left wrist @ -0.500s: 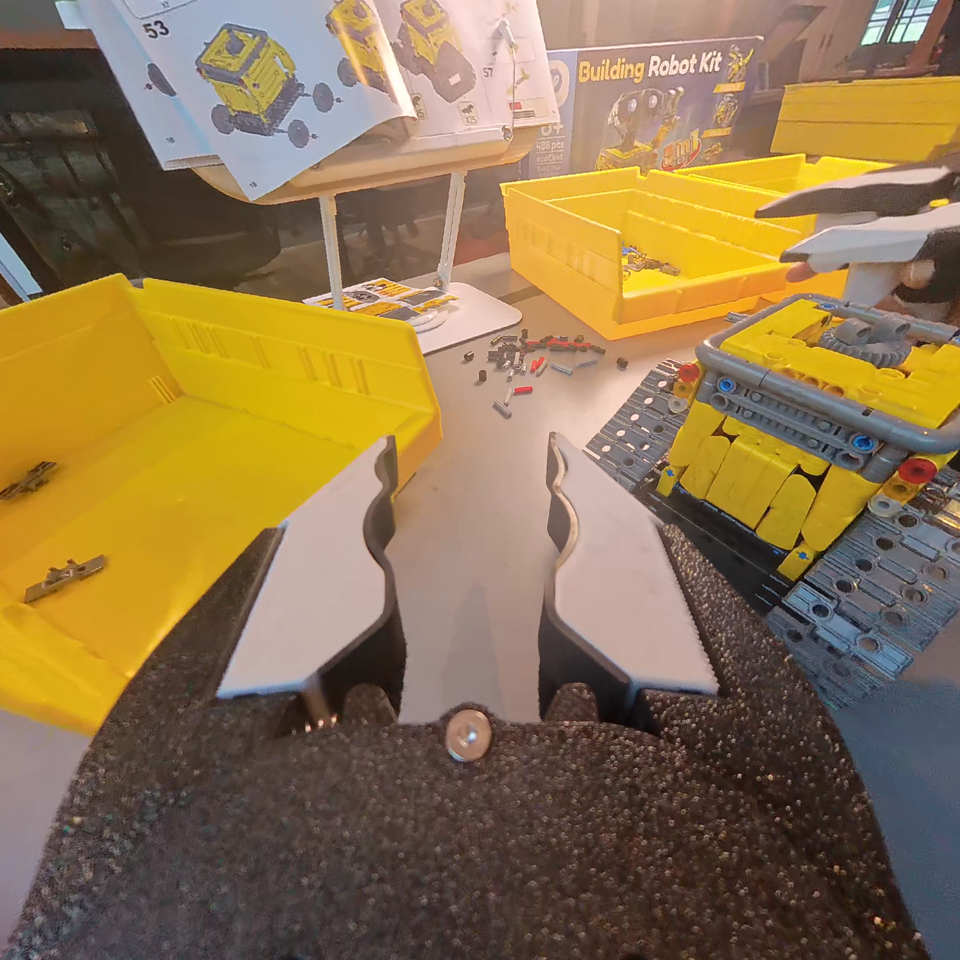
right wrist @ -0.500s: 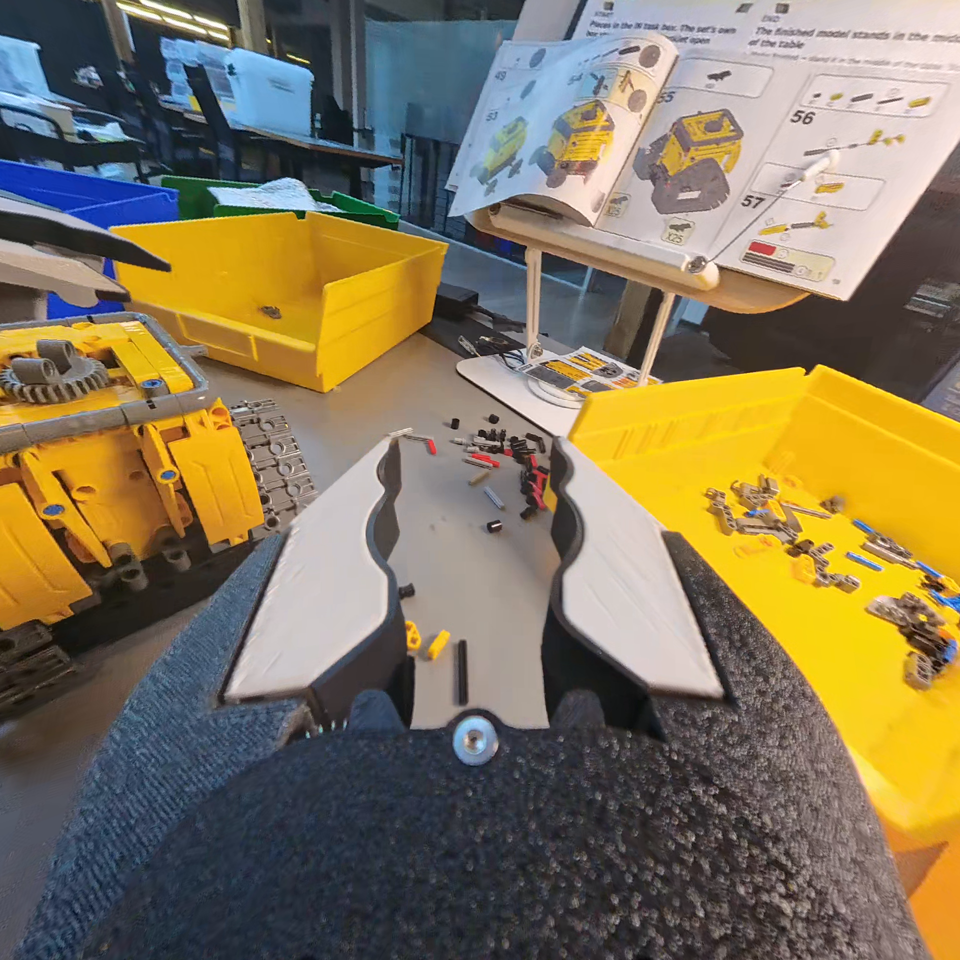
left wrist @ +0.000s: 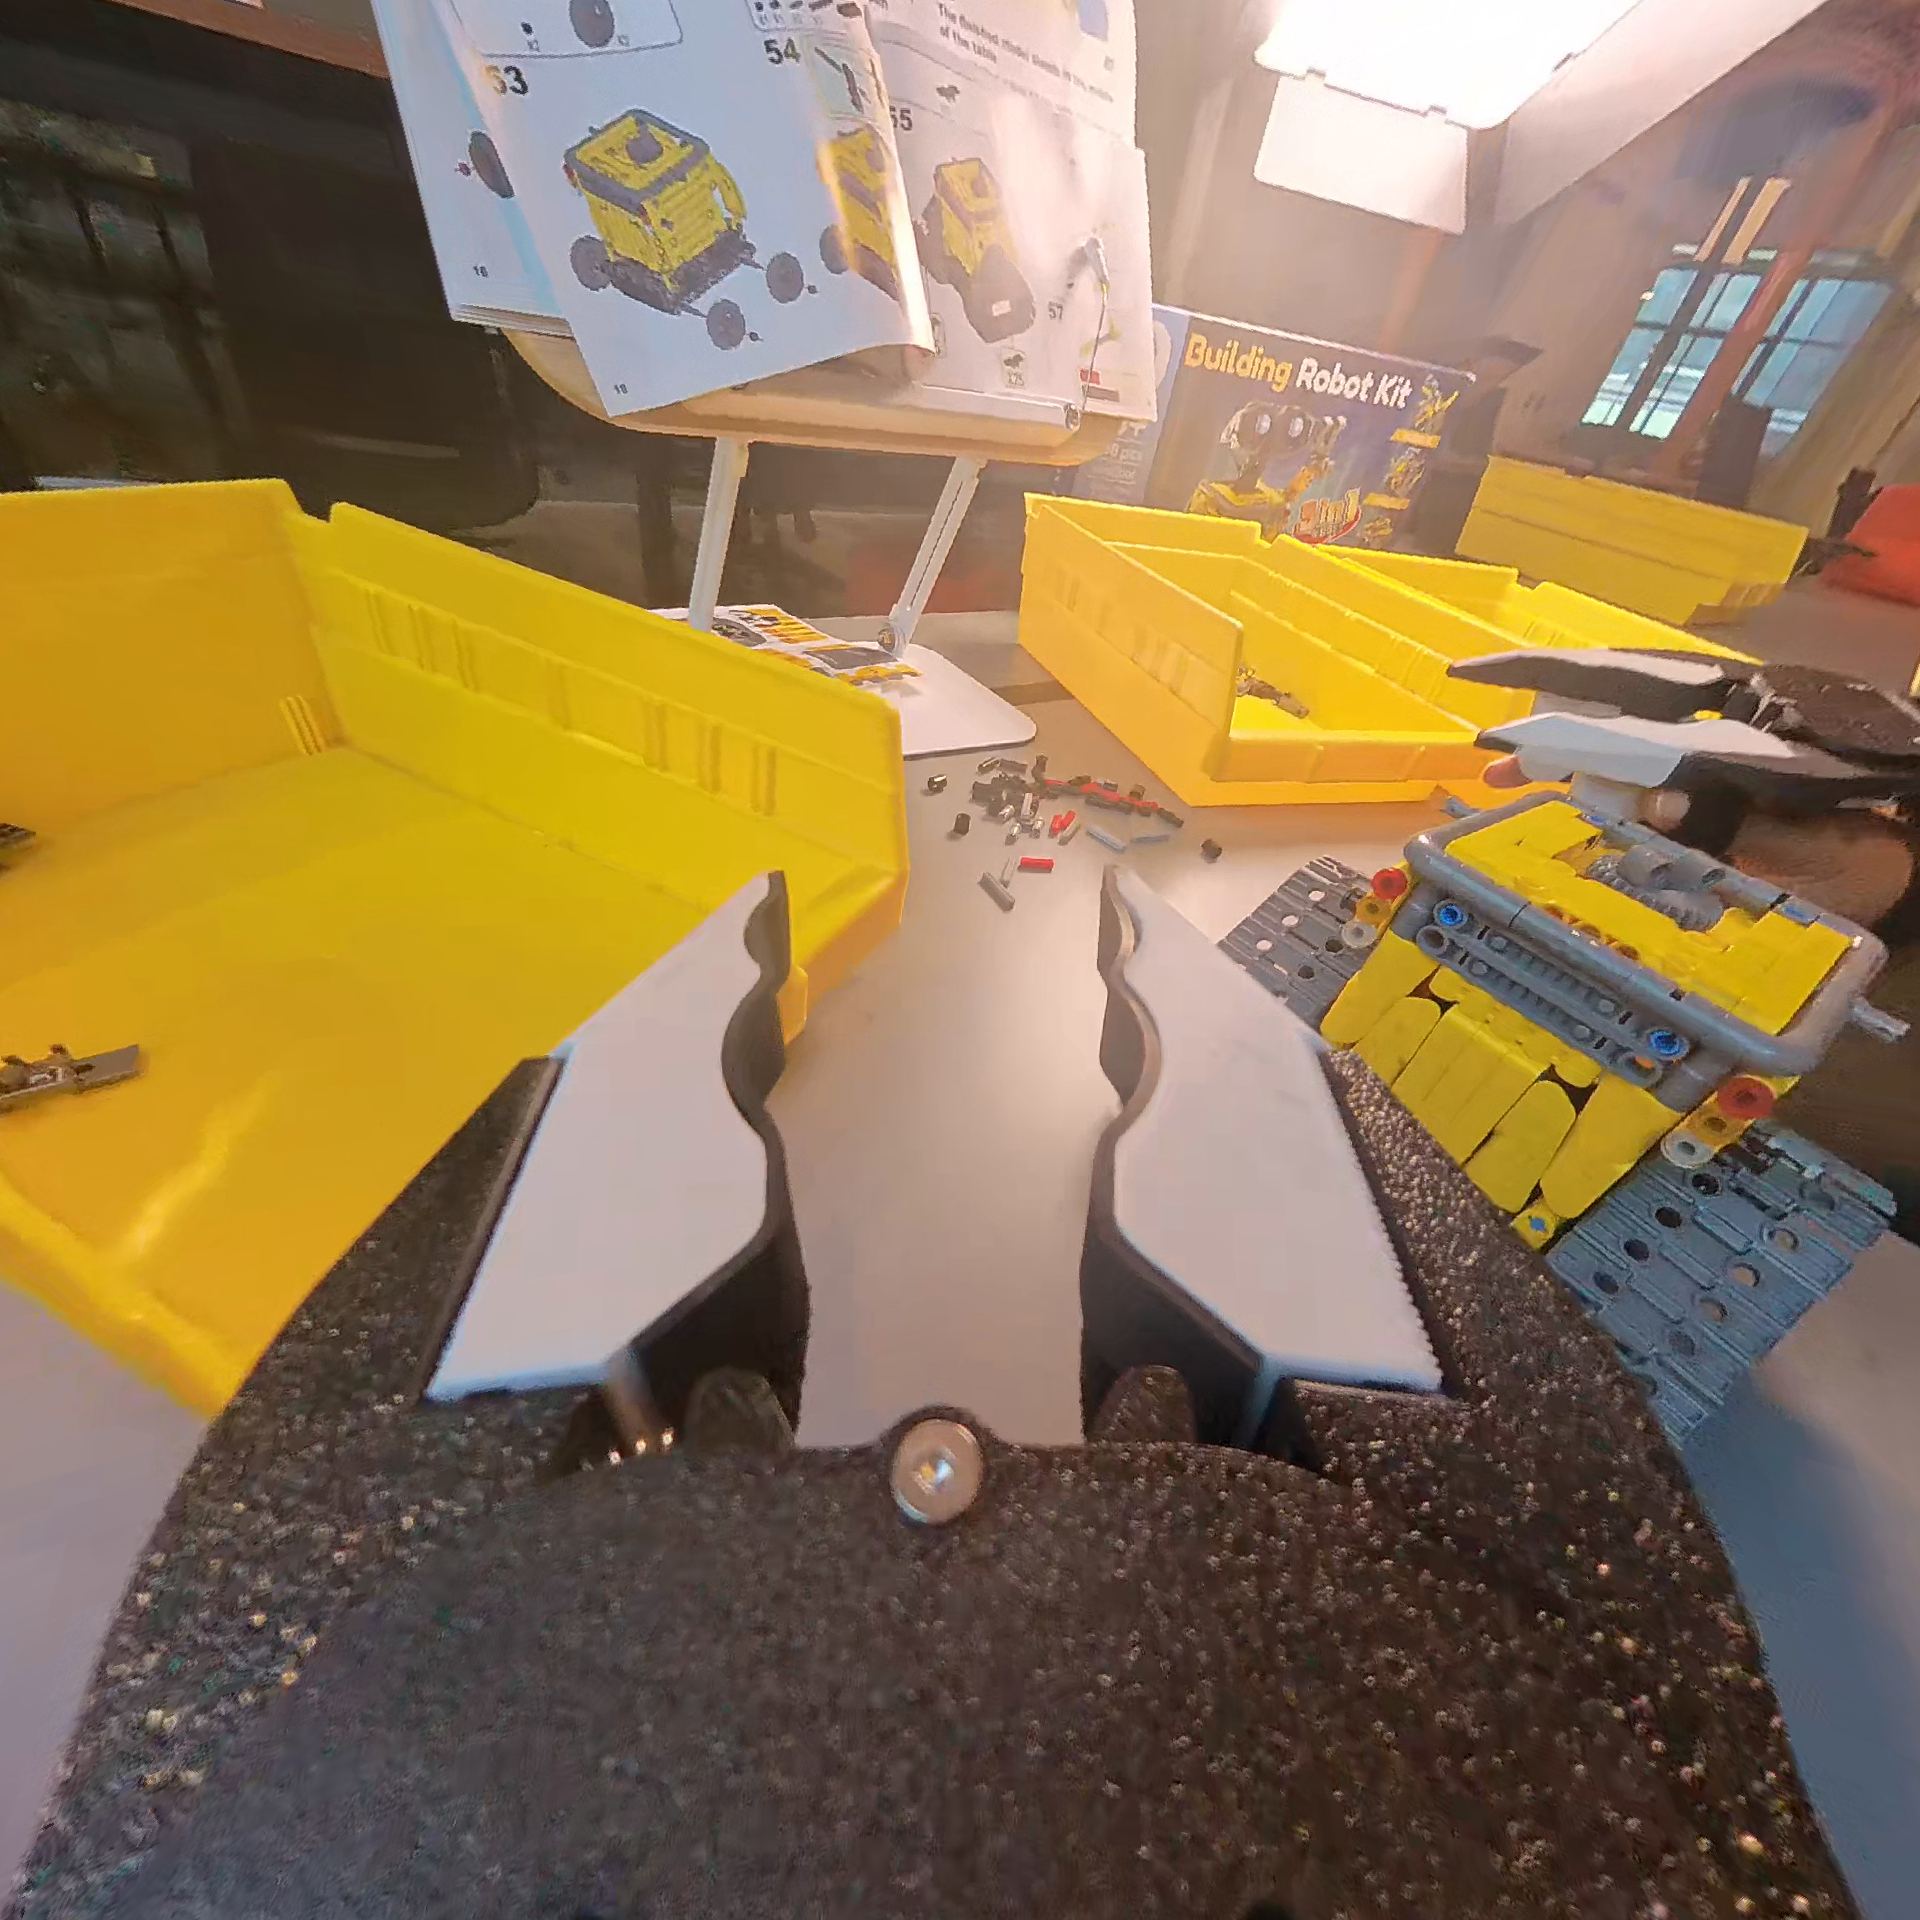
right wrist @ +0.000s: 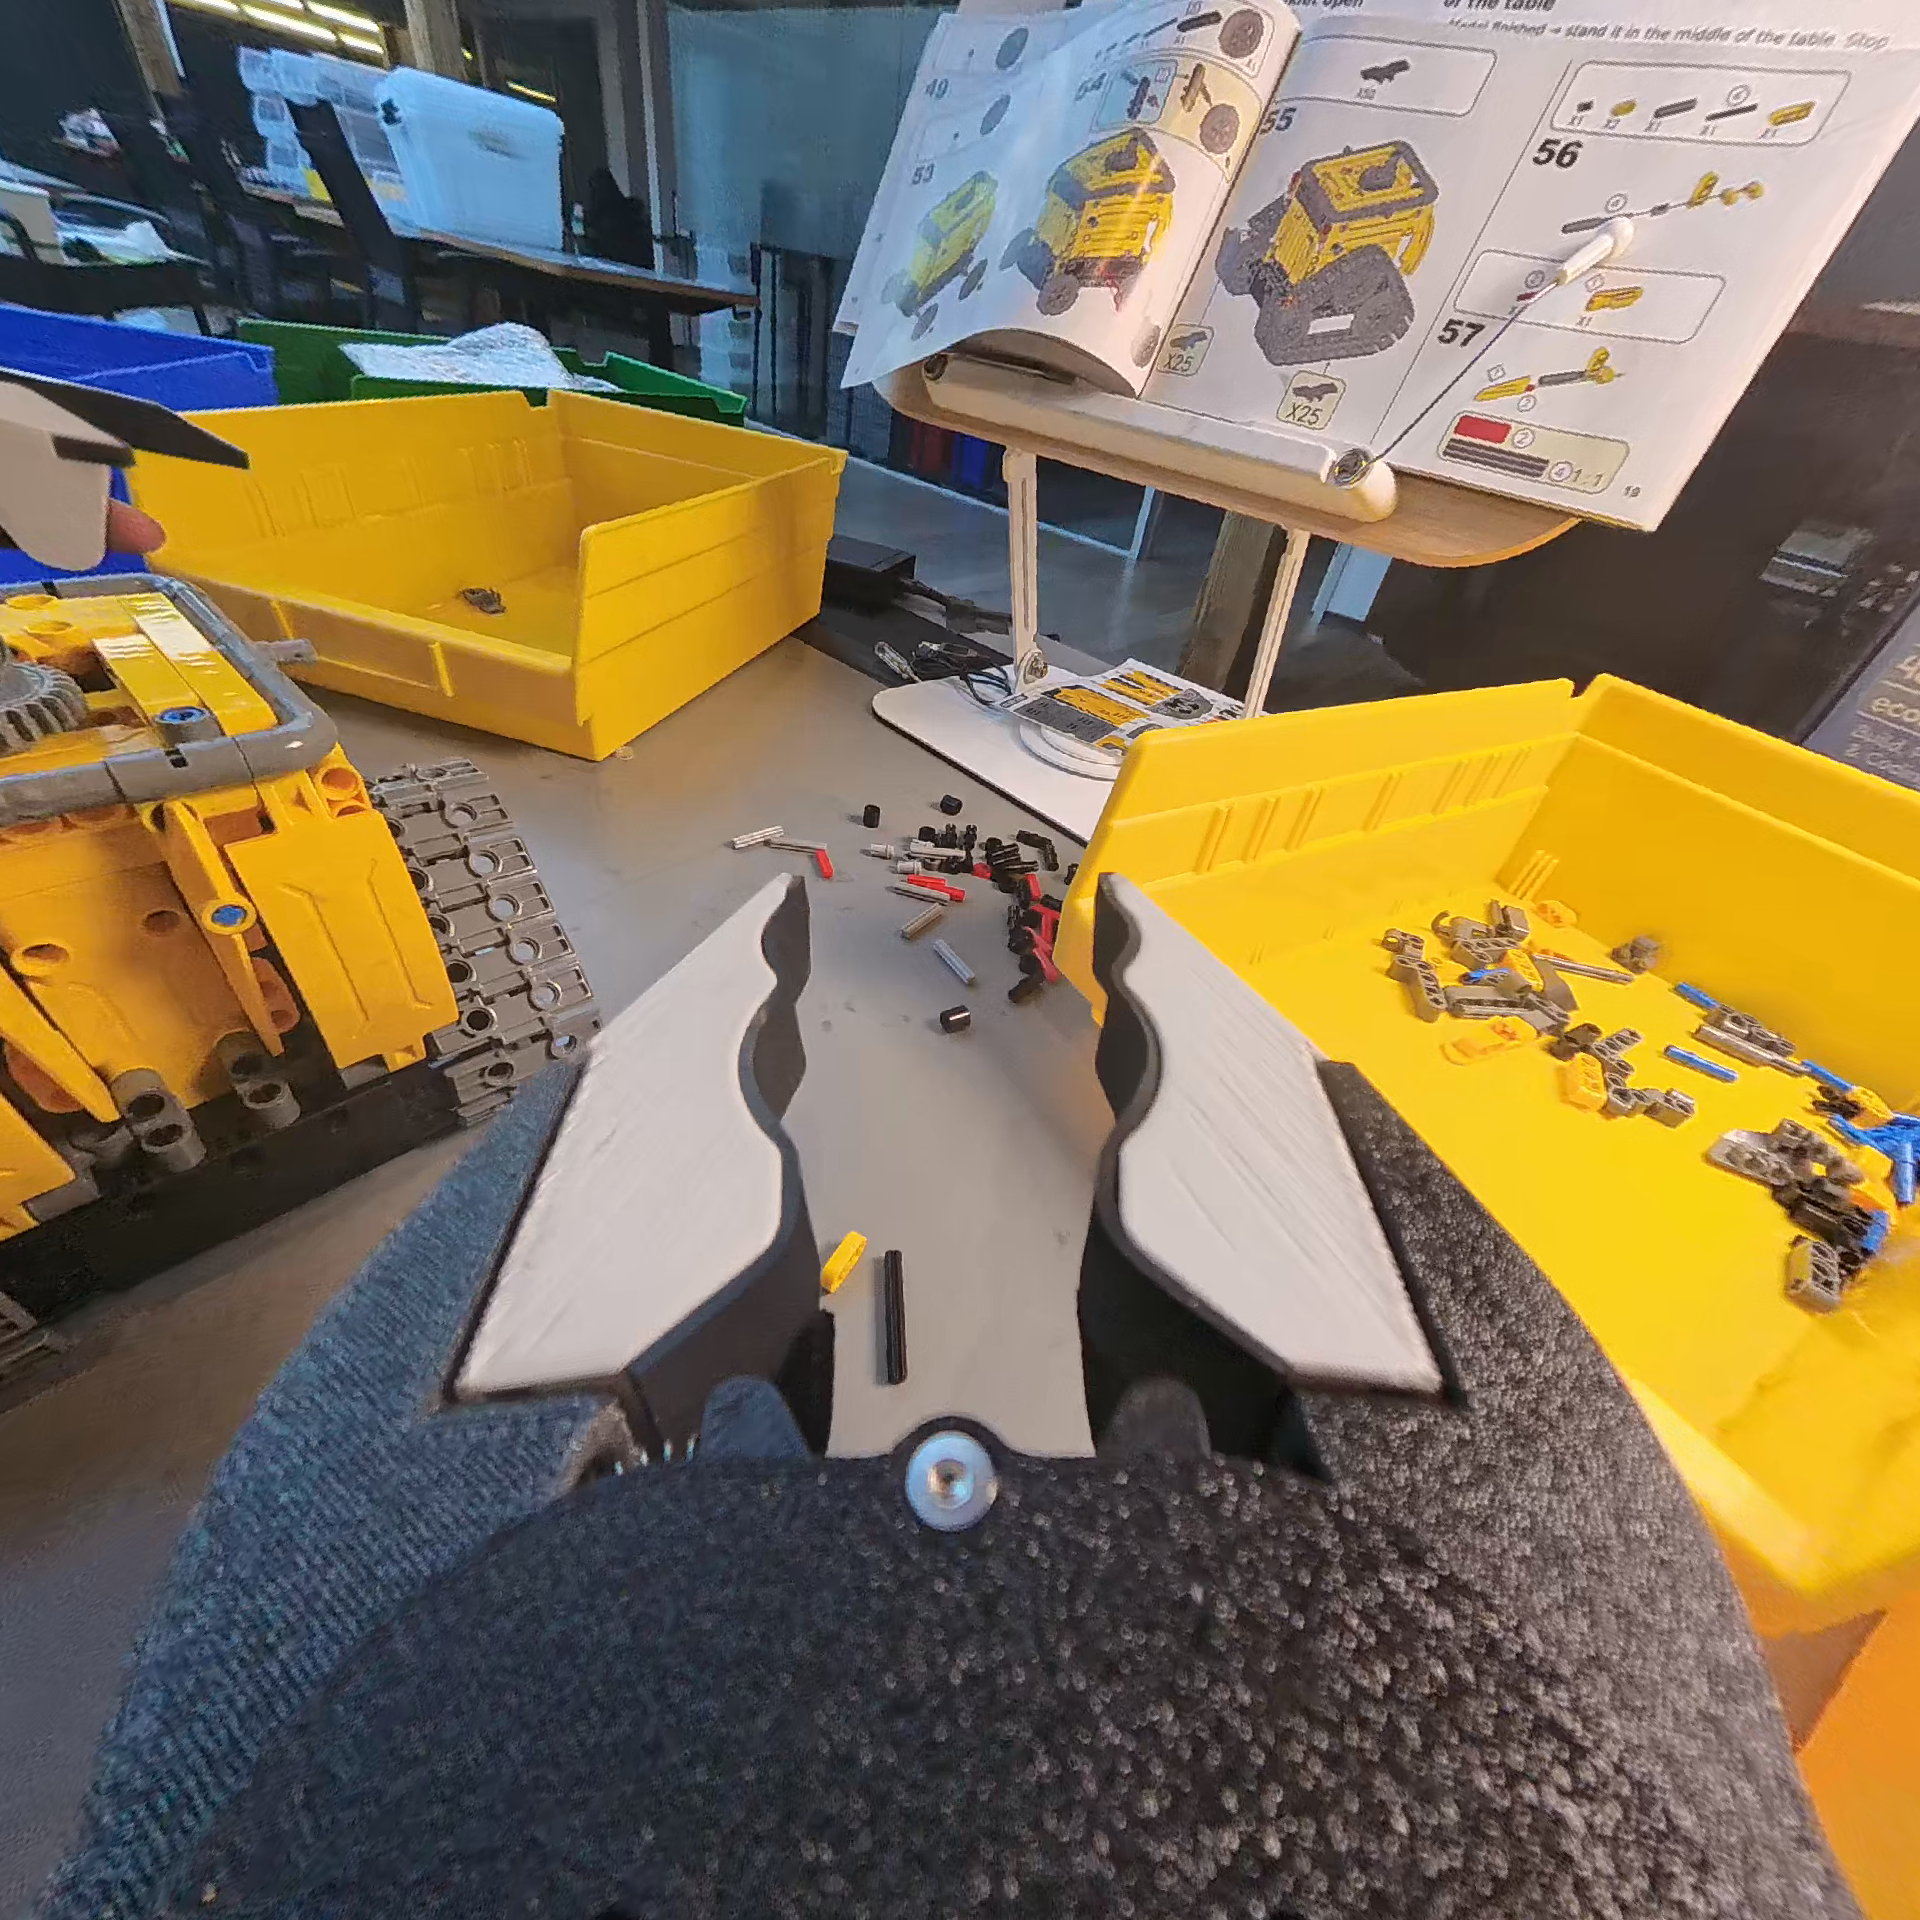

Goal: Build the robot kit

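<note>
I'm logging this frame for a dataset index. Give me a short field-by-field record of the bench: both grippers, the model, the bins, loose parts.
left gripper: jaws open, empty, over bare table
right gripper: jaws open, empty, above a yellow piece and black axle
model: yellow tracked vehicle, between the grippers
bin with parts: yellow, right of the right gripper, many grey, blue and yellow pieces
near-empty bin: yellow, left of the left gripper, few grey pieces
loose pins: black, red, grey, scattered ahead
instruction booklet: open on a stand

Grey table [right wrist: 675, 800] w/ yellow bins [right wrist: 582, 582], loose pins [right wrist: 966, 894], tracked model [right wrist: 239, 935].
</note>
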`<state>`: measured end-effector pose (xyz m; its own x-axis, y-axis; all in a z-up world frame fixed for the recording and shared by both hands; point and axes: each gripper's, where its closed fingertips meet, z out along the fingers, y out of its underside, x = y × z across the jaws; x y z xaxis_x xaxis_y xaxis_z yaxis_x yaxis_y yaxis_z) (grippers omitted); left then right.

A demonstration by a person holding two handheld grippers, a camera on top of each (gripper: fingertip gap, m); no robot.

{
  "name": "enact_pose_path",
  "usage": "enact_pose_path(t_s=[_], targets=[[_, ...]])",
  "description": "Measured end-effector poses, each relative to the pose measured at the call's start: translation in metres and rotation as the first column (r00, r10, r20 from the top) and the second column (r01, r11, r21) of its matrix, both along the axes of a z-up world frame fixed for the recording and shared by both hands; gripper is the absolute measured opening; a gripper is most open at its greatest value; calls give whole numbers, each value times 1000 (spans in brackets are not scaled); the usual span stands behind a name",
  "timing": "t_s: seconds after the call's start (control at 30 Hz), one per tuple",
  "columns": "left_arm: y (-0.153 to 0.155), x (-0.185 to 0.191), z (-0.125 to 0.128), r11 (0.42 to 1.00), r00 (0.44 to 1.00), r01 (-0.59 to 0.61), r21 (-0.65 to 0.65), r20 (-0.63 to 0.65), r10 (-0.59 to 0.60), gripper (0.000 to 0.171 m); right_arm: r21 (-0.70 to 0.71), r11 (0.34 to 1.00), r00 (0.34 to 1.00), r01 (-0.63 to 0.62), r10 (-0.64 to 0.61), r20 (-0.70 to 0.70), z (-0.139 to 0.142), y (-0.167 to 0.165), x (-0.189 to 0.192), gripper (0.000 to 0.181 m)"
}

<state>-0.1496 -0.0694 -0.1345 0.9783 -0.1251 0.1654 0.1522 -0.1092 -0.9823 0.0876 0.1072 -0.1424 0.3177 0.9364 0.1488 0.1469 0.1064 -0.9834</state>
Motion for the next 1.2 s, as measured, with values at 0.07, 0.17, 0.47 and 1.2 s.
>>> enact_pose_path(t_s=[0.07,0.17,0.47,1.2], targets=[[-1,-1,3,1000,1000,3,17,19,-4,59,-2,1000,1000,0,0,1,-2,1,-1,54],[-2,-1,5,999,1000,12,29,26,-12,59,-11,1000,1000,2,-2,4,-5,2,-1,54],[-2,5,7,998,999,37,42,-4,-37,64,-24,1000,1000,-6,6,6,-8,2,-3,52],[-1,6,6,999,999,14,45,-50,-12,70,-2,1000,1000,8,-8,-6,-3,0,-1,60]])
